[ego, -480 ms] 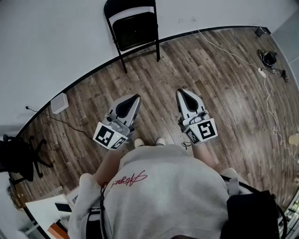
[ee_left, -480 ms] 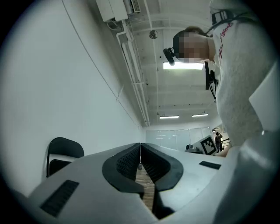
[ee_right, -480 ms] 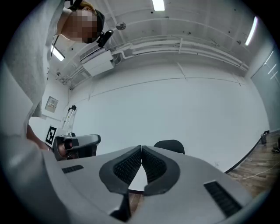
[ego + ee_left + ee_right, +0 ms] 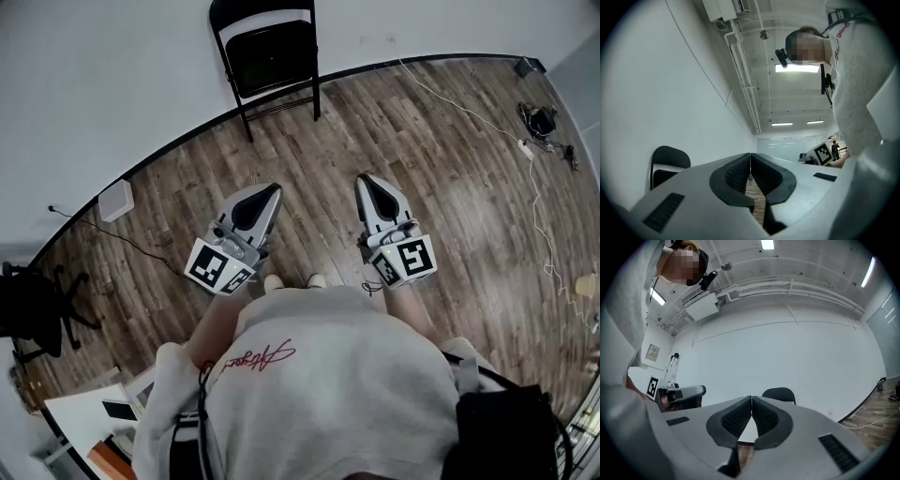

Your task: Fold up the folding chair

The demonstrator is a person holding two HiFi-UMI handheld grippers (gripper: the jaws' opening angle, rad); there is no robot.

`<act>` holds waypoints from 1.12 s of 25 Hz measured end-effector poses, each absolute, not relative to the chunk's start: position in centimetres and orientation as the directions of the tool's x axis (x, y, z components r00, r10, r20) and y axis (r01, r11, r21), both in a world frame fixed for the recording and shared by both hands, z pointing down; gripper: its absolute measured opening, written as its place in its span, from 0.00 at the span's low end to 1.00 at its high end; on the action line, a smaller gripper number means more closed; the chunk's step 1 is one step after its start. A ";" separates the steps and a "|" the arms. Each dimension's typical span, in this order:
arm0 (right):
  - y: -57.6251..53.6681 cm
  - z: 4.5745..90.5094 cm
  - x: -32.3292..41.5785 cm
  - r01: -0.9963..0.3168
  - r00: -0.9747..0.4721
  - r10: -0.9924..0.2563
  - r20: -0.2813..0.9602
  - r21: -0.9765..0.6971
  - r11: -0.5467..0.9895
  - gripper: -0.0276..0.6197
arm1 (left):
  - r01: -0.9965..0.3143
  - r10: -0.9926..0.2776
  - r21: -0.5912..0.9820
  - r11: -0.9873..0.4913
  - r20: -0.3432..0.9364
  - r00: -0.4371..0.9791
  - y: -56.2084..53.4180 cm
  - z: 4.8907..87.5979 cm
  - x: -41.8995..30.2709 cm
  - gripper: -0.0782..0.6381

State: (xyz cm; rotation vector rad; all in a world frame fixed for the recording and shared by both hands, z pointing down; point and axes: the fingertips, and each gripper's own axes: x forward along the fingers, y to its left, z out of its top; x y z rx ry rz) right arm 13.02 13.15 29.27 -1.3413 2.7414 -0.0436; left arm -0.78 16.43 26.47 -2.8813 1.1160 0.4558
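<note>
folding chair (image 4: 267,56) stands unfolded at the far wall (image 4: 103,84), seat facing the person, backrest upright, legs on the wood floor (image 4: 450,178). it is well apart from both tongs, far ahead and a bit left of centre. left gripper (image 4: 270,192) has jaws pressed together, nothing between them, and tilts slightly up. right gripper (image 4: 364,181) is also closed and empty, held level. both point toward the chair, and the left one looks nearer. judgement: nothing is folded yet, so the next move calls for closing that gap.
</note>
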 end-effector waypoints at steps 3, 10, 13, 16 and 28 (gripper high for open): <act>12.6 29.4 13.9 -0.792 -0.596 -0.799 -0.080 -0.104 0.602 0.07 | -0.661 -0.658 0.096 -0.744 -0.277 0.700 16.2 26.5 -0.2 0.13; 11.6 30.3 15.9 -0.804 -0.578 -0.813 -0.068 -0.123 0.582 0.07 | -0.701 -0.696 0.104 -0.705 -0.290 0.657 15.6 26.6 0.6 0.13; 10.5 30.6 15.8 -0.793 -0.595 -0.800 -0.078 -0.108 0.600 0.07 | -0.736 -0.724 0.101 -0.669 -0.315 0.614 14.8 26.4 0.2 0.13; 9.1 31.2 14.9 -0.775 -0.620 -0.782 -0.062 -0.109 0.623 0.07 | -0.755 -0.747 0.117 -0.646 -0.304 0.592 13.9 26.8 -0.7 0.13; -7.3 35.3 7.0 -0.747 -0.663 -0.747 0.045 -0.106 0.657 0.07 | -0.855 -0.846 0.090 -0.511 -0.231 0.481 -4.2 31.5 -8.9 0.13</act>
